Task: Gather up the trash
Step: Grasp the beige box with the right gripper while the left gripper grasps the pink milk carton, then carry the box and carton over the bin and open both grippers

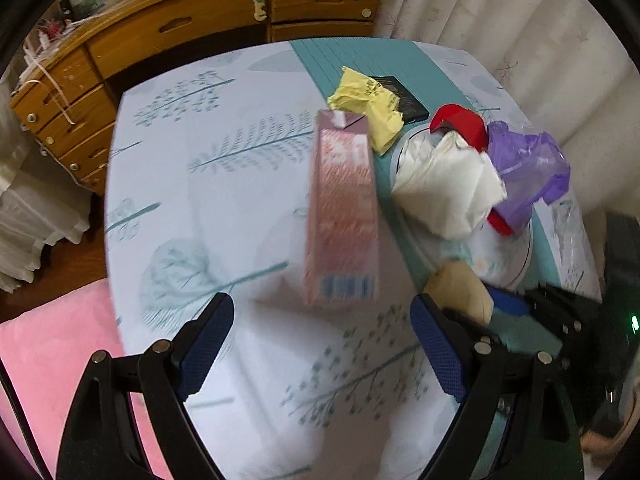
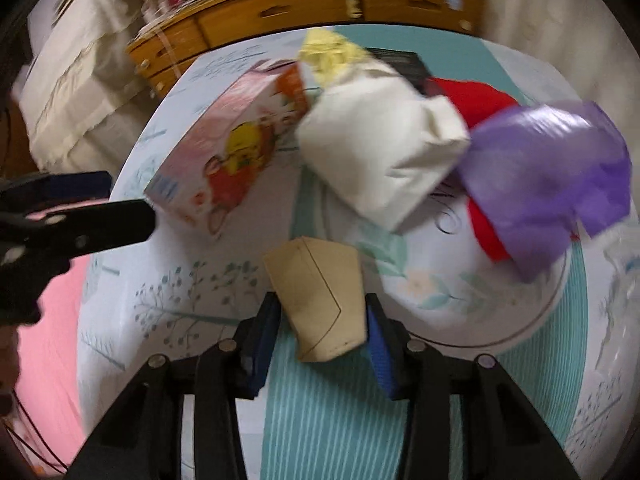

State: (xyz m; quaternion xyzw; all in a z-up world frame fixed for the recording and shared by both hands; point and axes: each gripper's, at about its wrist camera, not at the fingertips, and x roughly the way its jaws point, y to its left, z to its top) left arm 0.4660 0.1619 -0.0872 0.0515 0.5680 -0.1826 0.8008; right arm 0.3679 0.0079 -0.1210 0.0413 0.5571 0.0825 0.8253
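Trash sits bunched on the far-right part of a table (image 1: 248, 208) w/ a white, tree-print cloth and a teal striped runner (image 1: 332, 60). Pink carton (image 1: 342, 216) lies on the cloth just left of the runner; it's blurred in left wrist view, barcode end toward the camera, and right wrist view shows cartoon print on its side (image 2: 236, 152). Yellow crumpled wrapper (image 1: 370, 100) sits beyond the carton's far end, next to a black flat box (image 1: 400, 96). White crumpled paper bag (image 1: 444, 184) rests on a floral plate (image 2: 460, 300), w/ a red item (image 1: 460, 124) behind and under it and a purple plastic bag (image 1: 528, 168) at its right, all touching. Right gripper (image 2: 324, 320) is clamped on a tan cardboard piece (image 2: 320, 296), blue pads pressing both its sides, held over the runner at the plate's near edge; same piece shows at right in left wrist view (image 1: 460, 292). Left gripper (image 1: 322, 344) has fingers spread wide w/ nothing between them, hovering over the cloth just short of the carton's barcode end; it also shows at left edge of right wrist view (image 2: 80, 216). Wooden dresser (image 1: 180, 28) stands beyond the table, curtain (image 1: 500, 20) at right, pink fabric (image 1: 48, 360) below the table's left edge.
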